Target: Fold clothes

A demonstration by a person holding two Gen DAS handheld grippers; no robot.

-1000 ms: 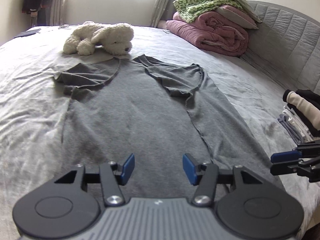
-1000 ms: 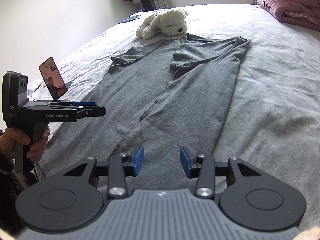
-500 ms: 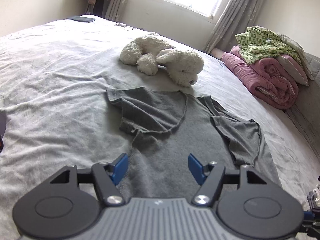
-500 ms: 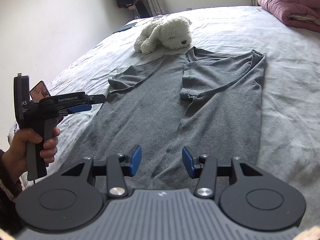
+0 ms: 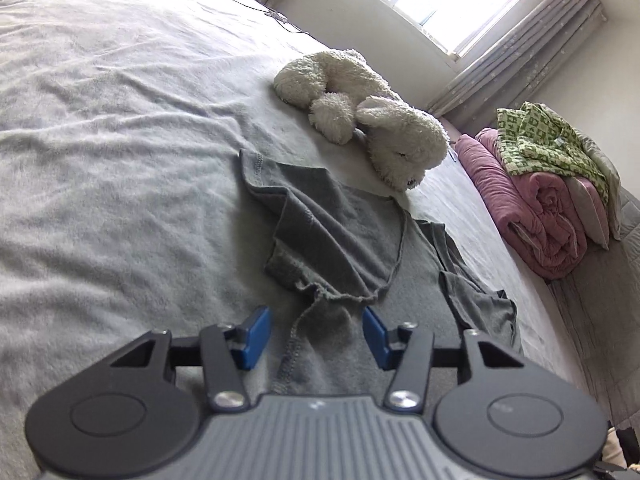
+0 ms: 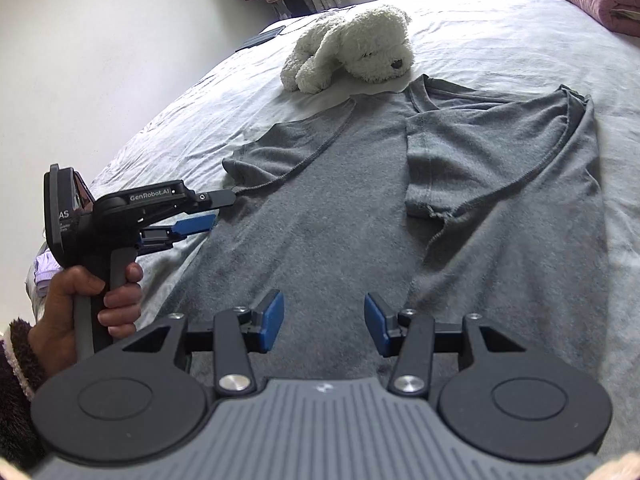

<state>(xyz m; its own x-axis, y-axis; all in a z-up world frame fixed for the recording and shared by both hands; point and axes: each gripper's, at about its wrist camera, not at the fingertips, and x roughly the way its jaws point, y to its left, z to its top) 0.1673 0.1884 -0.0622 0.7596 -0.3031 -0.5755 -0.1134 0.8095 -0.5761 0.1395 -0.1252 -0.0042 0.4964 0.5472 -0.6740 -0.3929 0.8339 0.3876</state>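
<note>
Pale grey bed [image 6: 500, 32]: our grey shirt [image 6: 340, 220] lies flat, both sleeves folded inward, body not yet folded. Our left gripper [image 5: 312, 334], jaws just narrowing, and right gripper [image 6: 324, 322] hover half-open, holding nothing.

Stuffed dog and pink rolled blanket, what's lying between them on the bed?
Only bare grey bedsheet between the stuffed dog and pink blanket, seen in the left wrist view.
</note>
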